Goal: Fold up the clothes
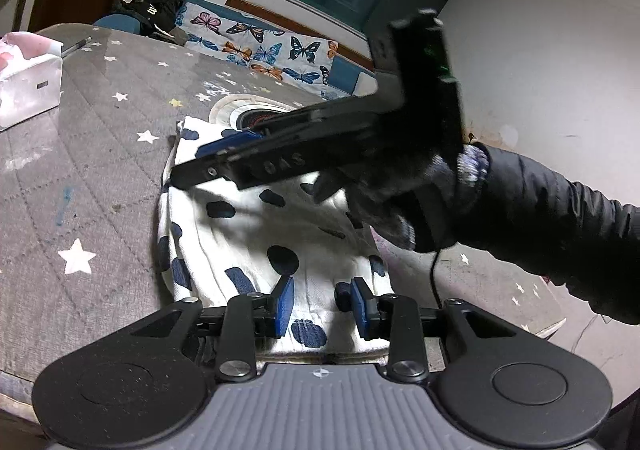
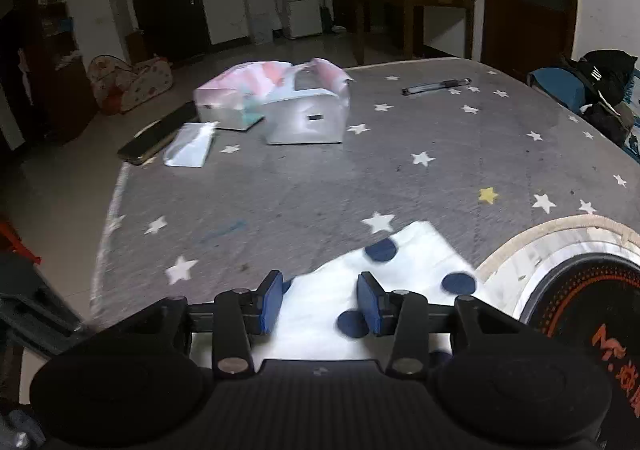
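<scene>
A white garment with dark blue spots [image 1: 256, 242] lies folded into a narrow stack on the grey star-patterned table cover [image 1: 88, 153]. My left gripper [image 1: 322, 308] is open just above the garment's near end, with nothing between its blue pads. My right gripper [image 1: 228, 153], held by a gloved hand, reaches across over the garment's far end. In the right wrist view that gripper [image 2: 322, 306] is open above a corner of the garment [image 2: 408, 258], holding nothing.
White tissue packs [image 2: 308, 117] and a flat packet [image 2: 190, 145] lie at the far side, with a pen [image 2: 436, 85] beyond. A round induction cooktop [image 2: 580, 302] sits beside the garment. A butterfly-print sofa [image 1: 260, 45] stands past the table.
</scene>
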